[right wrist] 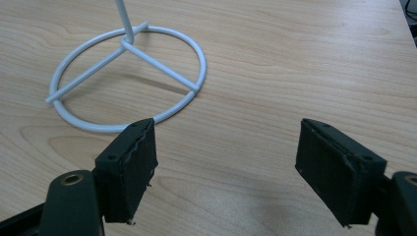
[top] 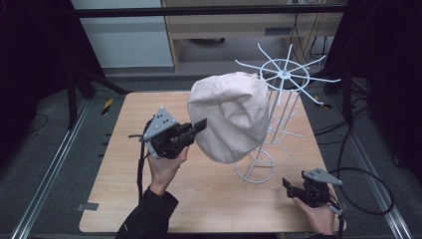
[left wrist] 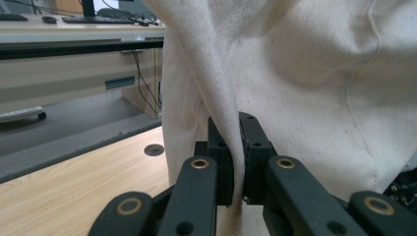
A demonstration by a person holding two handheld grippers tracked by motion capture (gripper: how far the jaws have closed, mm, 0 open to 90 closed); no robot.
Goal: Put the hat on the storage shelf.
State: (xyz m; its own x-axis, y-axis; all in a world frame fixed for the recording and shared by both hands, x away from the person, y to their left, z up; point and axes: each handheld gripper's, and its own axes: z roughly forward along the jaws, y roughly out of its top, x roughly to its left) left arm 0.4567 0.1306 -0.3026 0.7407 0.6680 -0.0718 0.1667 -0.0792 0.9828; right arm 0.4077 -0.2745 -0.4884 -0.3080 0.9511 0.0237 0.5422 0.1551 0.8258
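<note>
A cream cloth hat [top: 231, 117] hangs in the air beside a white wire rack [top: 278, 99], its top near the rack's spoked crown. My left gripper [top: 199, 125] is shut on a fold of the hat's left edge. In the left gripper view the cream fabric [left wrist: 295, 78] is pinched between the two black pads of that gripper [left wrist: 237, 157]. My right gripper [top: 288, 185] rests low near the table's front right corner and is open. In the right gripper view its jaws [right wrist: 226, 172] stand wide apart over bare wood, just short of the rack's round base ring [right wrist: 128, 78].
The wooden table [top: 124, 164] has free room at the front left. The rack's base ring [top: 255, 172] sits right of centre. Black frame posts and cables border the table, and a desk [left wrist: 59, 34] with keyboards stands beyond.
</note>
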